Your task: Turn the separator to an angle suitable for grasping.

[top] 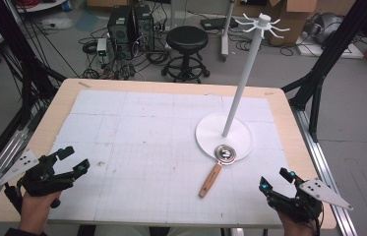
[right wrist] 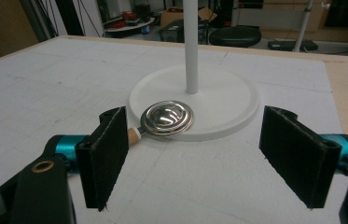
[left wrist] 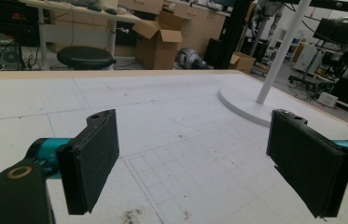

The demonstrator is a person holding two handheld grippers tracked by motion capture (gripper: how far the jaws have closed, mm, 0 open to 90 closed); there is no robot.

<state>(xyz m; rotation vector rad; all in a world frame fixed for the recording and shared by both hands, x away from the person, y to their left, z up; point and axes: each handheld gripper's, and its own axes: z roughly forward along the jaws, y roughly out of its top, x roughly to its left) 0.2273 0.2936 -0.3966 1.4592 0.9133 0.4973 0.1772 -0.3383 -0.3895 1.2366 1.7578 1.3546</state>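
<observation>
A white stand with a round base [top: 210, 132] and a tall pole [top: 243, 78] topped by hooks [top: 263, 23] rises right of the table's centre. A ladle lies with its shiny metal bowl [top: 225, 153] on the base's front rim and its wooden handle [top: 210, 180] pointing toward me. My left gripper [top: 75, 158] rests open near the front left corner, nothing between its pads [left wrist: 92, 163]. My right gripper [top: 277, 180] is open near the front right, facing the ladle bowl [right wrist: 167, 117] and base [right wrist: 223, 100], a short way from them.
The table carries a white gridded mat [top: 137, 147] with a wooden border [top: 53, 113]. Beyond the far edge stand a black stool [top: 187, 42], computer towers [top: 131, 24] and floor cables. Black frame legs [top: 319, 73] flank the table. Cardboard boxes [left wrist: 157, 42] sit farther off.
</observation>
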